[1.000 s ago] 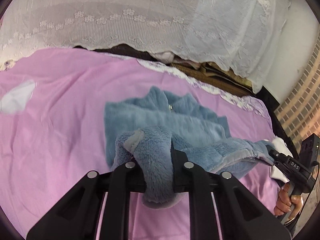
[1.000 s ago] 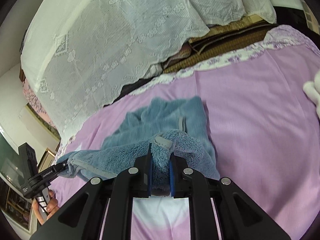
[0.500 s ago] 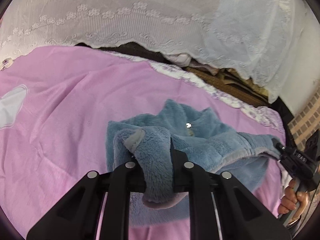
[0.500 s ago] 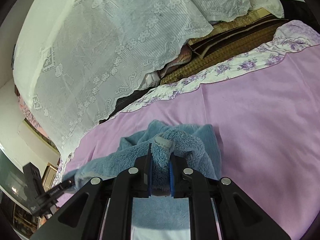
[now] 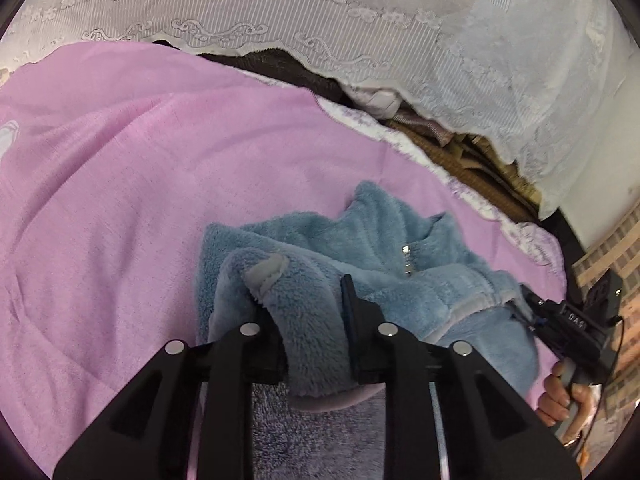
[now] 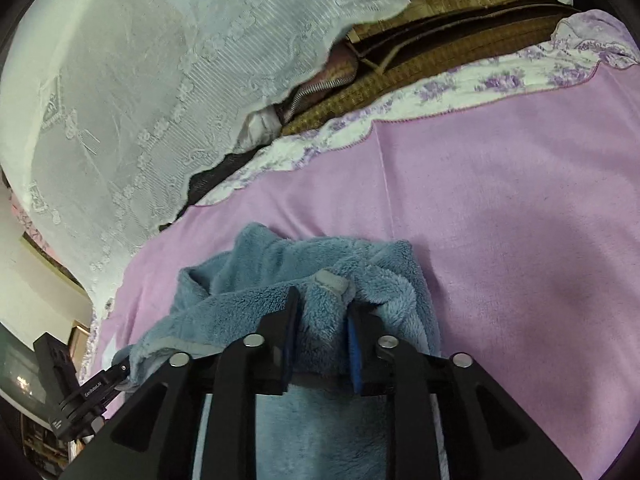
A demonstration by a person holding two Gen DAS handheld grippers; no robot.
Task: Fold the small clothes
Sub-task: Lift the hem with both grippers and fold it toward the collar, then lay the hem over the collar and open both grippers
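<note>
Both tongs have come down and forward since the earlier frames, bringing the raised edge of the blue fleece jacket (image 5: 384, 264) over onto its own lower part, and their jaws have just been opening. Left tongs (image 5: 304, 300) now stand at a narrow gap with a thick fold of fleece and a grey hem tab between the fingers; the fabric fills the gap, touching both sides. Right tongs (image 6: 322, 304) are likewise narrowly parted, a bunched hem of the same jacket (image 6: 312, 280) sitting between the blue-padded fingers and touching both.

From the left wrist view, the jacket lies at the lower middle of the frame on a pink bedsheet (image 5: 140, 180), its collar and a small metal zipper pull (image 5: 406, 258) pointing toward the upper right. At the right edge the other tongs (image 5: 520, 304) meet the jacket's far hem, with a hand (image 5: 568, 400) around their handle below.

From the right wrist view, the left tongs (image 6: 120, 370) show at the lower left edge, at the jacket's corner. Beyond the sheet runs a floral border (image 6: 440, 88), then a woven brown mat (image 6: 440, 40), and a white lace cover (image 6: 140, 80) fills the upper left.
</note>
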